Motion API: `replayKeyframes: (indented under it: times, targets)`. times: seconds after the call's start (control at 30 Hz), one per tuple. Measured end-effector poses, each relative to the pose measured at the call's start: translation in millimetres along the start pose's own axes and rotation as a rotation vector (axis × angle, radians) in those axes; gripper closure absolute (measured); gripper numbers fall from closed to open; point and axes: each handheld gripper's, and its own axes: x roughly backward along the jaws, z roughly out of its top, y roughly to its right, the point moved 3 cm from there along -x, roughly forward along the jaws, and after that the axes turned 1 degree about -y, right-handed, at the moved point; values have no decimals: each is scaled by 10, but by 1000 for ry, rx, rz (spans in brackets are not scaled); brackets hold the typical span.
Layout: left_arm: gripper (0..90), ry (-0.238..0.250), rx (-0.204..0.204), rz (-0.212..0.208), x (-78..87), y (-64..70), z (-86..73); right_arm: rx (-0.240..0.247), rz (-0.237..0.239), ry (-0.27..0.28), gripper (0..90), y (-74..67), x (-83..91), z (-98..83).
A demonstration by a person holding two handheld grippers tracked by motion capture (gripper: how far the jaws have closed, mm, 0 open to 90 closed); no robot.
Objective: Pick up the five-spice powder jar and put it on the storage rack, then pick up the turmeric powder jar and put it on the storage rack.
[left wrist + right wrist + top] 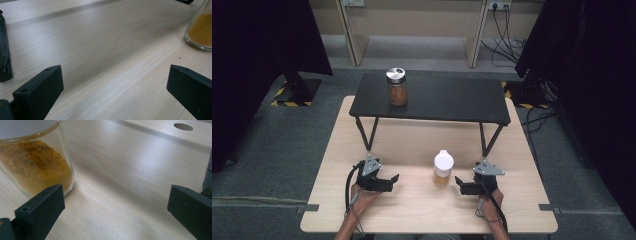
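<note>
White-capped jar [443, 169] of orange powder low in the frame's centre on the counter [412, 145], between both grippers for an easy reach. Left gripper [388, 181] and right gripper [462, 184]: fingers spread wide, holding nothing. Second jar [396, 86], probably spice, upper centre on the black shelf [452, 100].

Pale wooden counter [412, 210] fills the middle of the frame. At its upper half stands a black shelf [452, 102] on thin legs, carrying a silver-lidded jar [396, 86]. Lower centre, a white-capped jar [443, 168] of orange powder sits on the wood.
</note>
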Motion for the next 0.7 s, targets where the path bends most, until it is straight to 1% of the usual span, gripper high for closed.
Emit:
replayKeyframes:
  times: [0.7]
  targets:
    - [0, -2, -4, 7, -2, 16, 3, 11, -8, -6, 10, -26, -2, 7]
